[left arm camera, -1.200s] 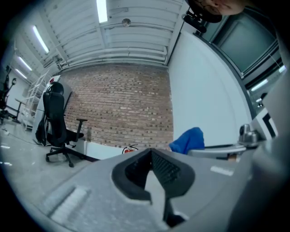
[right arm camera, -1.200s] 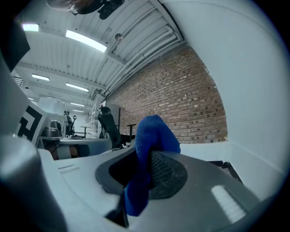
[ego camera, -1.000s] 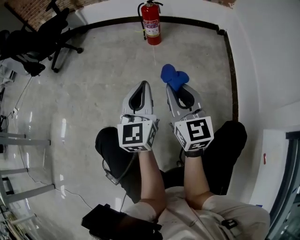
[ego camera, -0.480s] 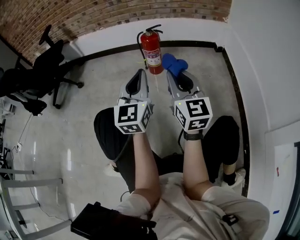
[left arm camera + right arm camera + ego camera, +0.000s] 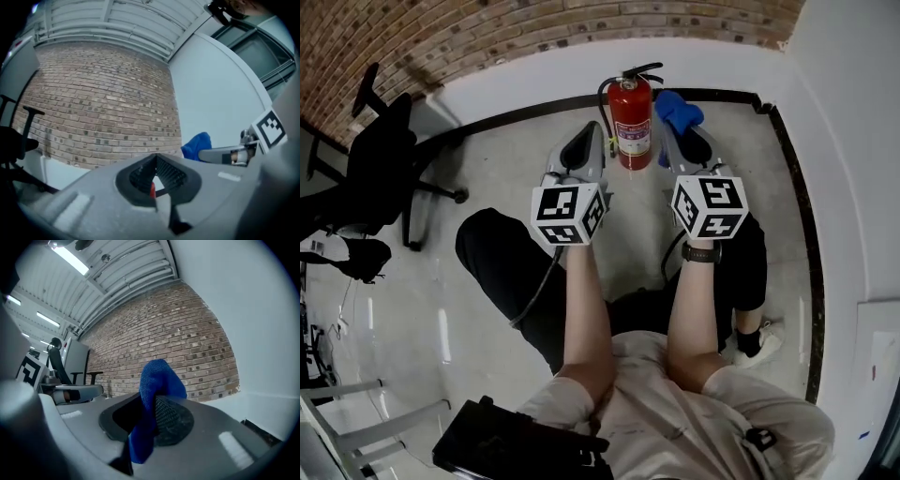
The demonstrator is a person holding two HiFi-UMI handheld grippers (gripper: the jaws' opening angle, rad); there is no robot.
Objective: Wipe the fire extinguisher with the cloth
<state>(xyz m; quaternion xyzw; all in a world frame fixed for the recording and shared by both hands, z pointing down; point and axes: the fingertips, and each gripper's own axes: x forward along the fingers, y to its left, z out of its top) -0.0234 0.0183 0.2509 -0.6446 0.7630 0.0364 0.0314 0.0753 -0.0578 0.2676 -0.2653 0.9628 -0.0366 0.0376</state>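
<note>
The red fire extinguisher (image 5: 632, 122) stands upright on the concrete floor against the white wall base. It sits between my two grippers in the head view. My left gripper (image 5: 592, 131) is to its left, shut and holding nothing; a sliver of red extinguisher (image 5: 152, 190) shows past its jaws. My right gripper (image 5: 673, 129) is to the extinguisher's right, shut on a blue cloth (image 5: 680, 108) that bunches up beyond the fingertips, close beside the extinguisher's handle. In the right gripper view the blue cloth (image 5: 157, 380) is pinched in the right gripper (image 5: 152, 416). Contact between cloth and extinguisher cannot be told.
A black office chair (image 5: 380, 150) stands at the left near the brick wall (image 5: 487, 28). White walls with black skirting (image 5: 787, 141) close the corner at right. The person's legs in dark trousers (image 5: 502, 262) are below the grippers, a black bag (image 5: 516, 450) at the bottom.
The person has moved up to the wall. The extinguisher, far ahead a second ago, now stands between the two grippers. The right gripper still holds the cloth.
</note>
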